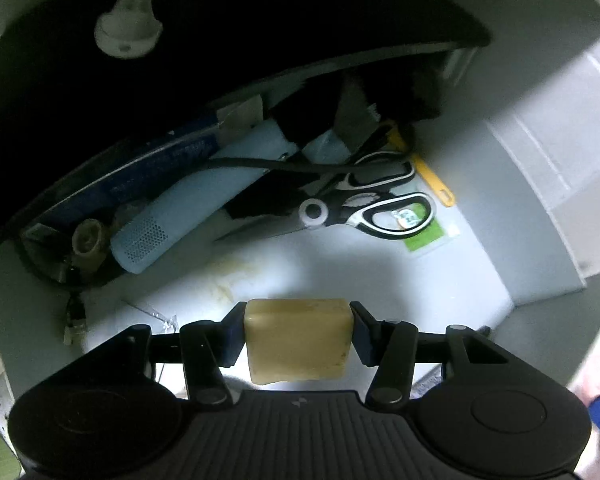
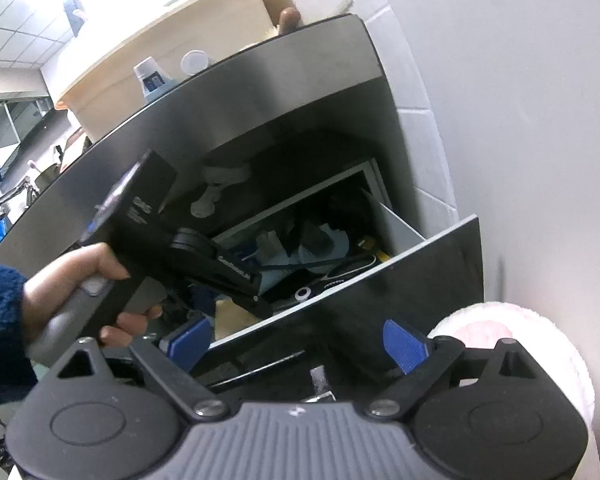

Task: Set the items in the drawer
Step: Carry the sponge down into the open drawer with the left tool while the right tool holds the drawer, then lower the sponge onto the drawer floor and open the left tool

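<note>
The drawer (image 1: 380,272) lies open ahead of your left claw (image 1: 298,338), which grips a cream block (image 1: 298,340), scissors (image 1: 364,204) beyond; your right claw (image 2: 296,338) gapes empty.

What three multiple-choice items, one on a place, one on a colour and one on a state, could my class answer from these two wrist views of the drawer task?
1. Where do the scissors lie?
A. Inside the open drawer
B. On the countertop
C. In the right claw

2. What colour is the block held by the left claw?
A. Bright green
B. Pale yellow
C. Red

3. What is the state of the right claw?
A. Shut on the scissors
B. Shut on a cloth
C. Open, holding nothing

Answers:
1. A, since the left wrist view shows them on the drawer floor beside the pale blue device.
2. B, since the block between the blue pads is cream-yellow.
3. C, since the right wrist view shows its blue pads wide apart with nothing between them.
</note>
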`<state>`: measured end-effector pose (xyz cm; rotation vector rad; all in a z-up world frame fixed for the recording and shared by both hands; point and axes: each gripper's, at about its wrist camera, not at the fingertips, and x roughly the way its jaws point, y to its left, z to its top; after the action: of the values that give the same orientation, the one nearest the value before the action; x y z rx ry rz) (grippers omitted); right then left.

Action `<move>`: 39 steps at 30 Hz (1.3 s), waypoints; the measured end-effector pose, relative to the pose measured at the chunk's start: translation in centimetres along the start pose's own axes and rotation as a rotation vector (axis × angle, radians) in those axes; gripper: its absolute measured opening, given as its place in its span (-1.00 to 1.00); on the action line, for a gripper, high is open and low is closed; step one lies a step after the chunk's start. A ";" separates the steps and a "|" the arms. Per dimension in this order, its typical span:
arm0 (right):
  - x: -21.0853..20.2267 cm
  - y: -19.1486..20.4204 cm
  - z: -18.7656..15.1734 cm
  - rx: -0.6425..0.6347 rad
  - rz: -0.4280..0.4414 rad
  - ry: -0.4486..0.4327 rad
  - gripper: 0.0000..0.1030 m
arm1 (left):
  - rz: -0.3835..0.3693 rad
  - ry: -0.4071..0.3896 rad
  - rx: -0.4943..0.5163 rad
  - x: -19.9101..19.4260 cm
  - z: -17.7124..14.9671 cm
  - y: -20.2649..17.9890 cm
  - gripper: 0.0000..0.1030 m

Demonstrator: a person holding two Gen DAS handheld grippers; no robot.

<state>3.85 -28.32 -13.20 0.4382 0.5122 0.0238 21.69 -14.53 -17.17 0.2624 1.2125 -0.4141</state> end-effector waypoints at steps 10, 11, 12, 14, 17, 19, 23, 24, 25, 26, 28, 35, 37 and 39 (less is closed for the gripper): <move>0.2 -0.3 -0.3 0.025 0.012 0.016 0.81 | 0.047 0.078 0.020 4.0 0.7 0.5 0.02; 0.3 -0.3 -0.3 0.026 0.013 0.018 0.81 | 0.050 0.085 0.006 4.2 0.8 0.7 0.01; 0.3 -0.3 -0.3 0.029 0.013 0.020 0.81 | 0.054 0.092 -0.008 4.5 0.9 1.0 0.02; 0.4 -0.3 -0.3 0.031 0.014 0.024 0.81 | 0.058 0.108 -0.038 4.9 1.1 1.5 0.02; 0.4 -0.3 -0.4 0.031 0.016 0.028 0.81 | 0.077 0.137 -0.073 5.7 1.3 2.3 0.02; 0.4 -0.3 -0.4 0.030 0.017 0.030 0.81 | 0.098 0.157 -0.089 6.3 1.4 2.7 0.02; 0.5 -0.3 -0.4 0.035 0.017 0.038 0.81 | 0.076 0.184 -0.160 6.9 1.8 4.0 0.01; 0.6 -0.3 -0.4 0.035 0.017 0.041 0.81 | 0.075 0.183 -0.171 6.9 1.9 4.2 0.01; 0.6 -0.3 -0.4 0.036 0.017 0.043 0.81 | 0.073 0.183 -0.182 6.9 2.0 4.5 0.01; 0.6 -0.3 -0.4 0.036 0.017 0.046 0.81 | 0.073 0.182 -0.193 6.9 2.1 4.7 0.01; 0.7 -0.3 -0.4 0.035 0.018 0.048 0.81 | 0.079 0.180 -0.187 6.7 2.1 4.6 0.01; 0.7 -0.3 -0.5 0.034 0.020 0.054 0.81 | 0.101 0.175 -0.166 6.0 2.2 4.1 0.04; 0.7 -0.3 -0.5 0.034 0.019 0.054 0.81 | 0.108 0.173 -0.160 5.8 2.2 4.0 0.05; 0.7 -0.3 -0.5 0.034 0.019 0.054 0.81 | 0.114 0.171 -0.153 5.6 2.2 3.8 0.08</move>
<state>4.20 -28.29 -14.01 0.4763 0.5618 0.0454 26.85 -12.93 -21.78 0.2378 1.3826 -0.2011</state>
